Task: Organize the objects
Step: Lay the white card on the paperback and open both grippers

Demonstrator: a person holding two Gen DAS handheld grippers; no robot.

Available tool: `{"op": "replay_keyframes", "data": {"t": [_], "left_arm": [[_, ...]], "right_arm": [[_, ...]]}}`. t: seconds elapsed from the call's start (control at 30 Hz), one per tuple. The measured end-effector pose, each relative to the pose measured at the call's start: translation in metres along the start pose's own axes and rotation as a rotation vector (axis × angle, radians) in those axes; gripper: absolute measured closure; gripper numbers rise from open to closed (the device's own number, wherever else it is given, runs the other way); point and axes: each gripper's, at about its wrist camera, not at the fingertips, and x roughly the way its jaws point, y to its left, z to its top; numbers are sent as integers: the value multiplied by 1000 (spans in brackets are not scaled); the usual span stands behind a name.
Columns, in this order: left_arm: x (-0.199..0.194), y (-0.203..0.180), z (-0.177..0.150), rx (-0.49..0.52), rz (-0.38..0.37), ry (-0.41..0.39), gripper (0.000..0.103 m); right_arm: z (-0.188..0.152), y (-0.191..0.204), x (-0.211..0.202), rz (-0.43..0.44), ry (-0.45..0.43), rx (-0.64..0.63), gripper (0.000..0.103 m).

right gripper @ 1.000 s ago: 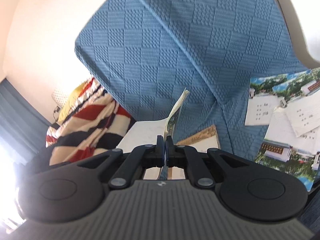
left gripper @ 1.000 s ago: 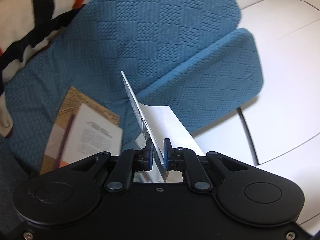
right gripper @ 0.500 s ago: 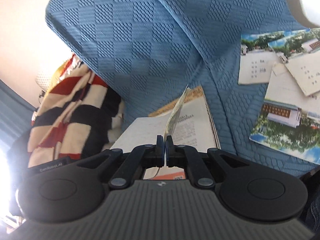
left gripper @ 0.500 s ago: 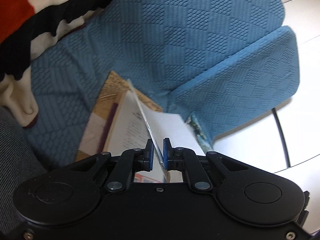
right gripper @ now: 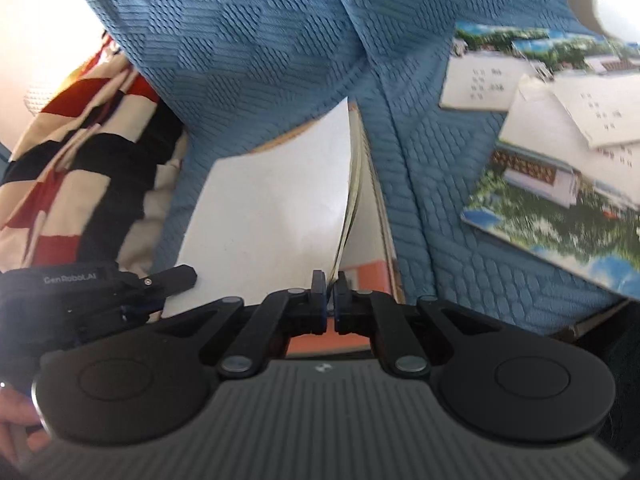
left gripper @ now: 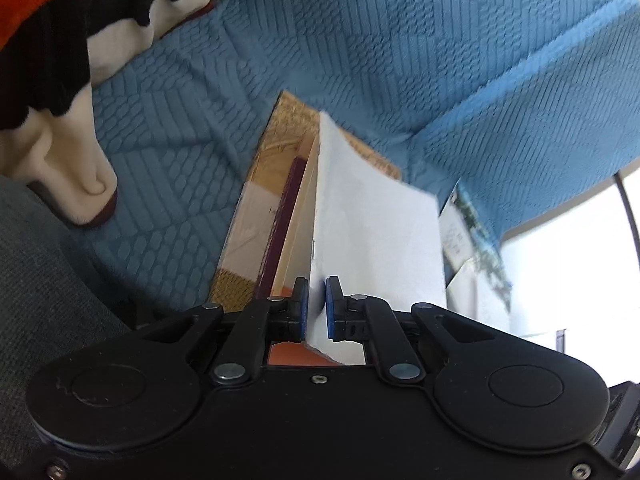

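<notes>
Two handheld grippers carry a thin white paper sheet [left gripper: 372, 236] by its near edge, low over a small stack of booklets [left gripper: 276, 208] lying on a blue quilted cover [left gripper: 360, 60]. The left gripper [left gripper: 317, 305] has its blue pads pressed together on one end of the sheet's edge. The right gripper [right gripper: 330, 298] has the other end of the sheet [right gripper: 276, 204] between its pads, and its jaws are just beginning to part, so its hold looks about to go. The sheet stands tilted on edge above the stack's top page, with an orange cover [right gripper: 364, 276] showing beneath. To the right, well apart from the stack, scattered photo leaflets [right gripper: 560, 152] lie overlapping on the same cover, and a striped red, black and cream blanket [left gripper: 60, 40] is bunched to the left. The likely risk: if one side lets go before the other, the limp sheet may swing, curl or land skewed across the stack; a pull from the side that remains clamped could crease it or drag the booklets askew. Whether the sheet's lower edge already touches the stack cannot be told, since both gripper bodies cover it. The far leaflets are blurred, their print unreadable, and only a sliver of a hand [right gripper: 16, 428] shows at the bottom left edge.
</notes>
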Motion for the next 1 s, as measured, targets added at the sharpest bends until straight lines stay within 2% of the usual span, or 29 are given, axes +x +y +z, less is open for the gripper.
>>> {"op": "replay_keyframes", "data": {"t": [0.23, 0.3, 0.43, 0.6, 0.77, 1.0], "left_arm": [[6, -5, -4, 41, 43, 6, 91], [4, -7, -5, 45, 50, 8, 86], [-1, -12, -8, 74, 63, 3, 61], [-15, -20, -8, 93, 70, -31, 52], [-37, -38, -7, 121, 48, -60, 51], [-84, -91, -15, 275, 3, -182, 49]], "right_arm": [[-4, -9, 7, -19, 34, 30, 93], [-3, -11, 6, -17, 39, 34, 92], [-4, -10, 2, -64, 57, 16, 84], [-2, -12, -14, -93, 34, 2, 47], [7, -9, -41, -95, -20, -30, 46], [28, -3, -88, -40, -128, -46, 46]]}}
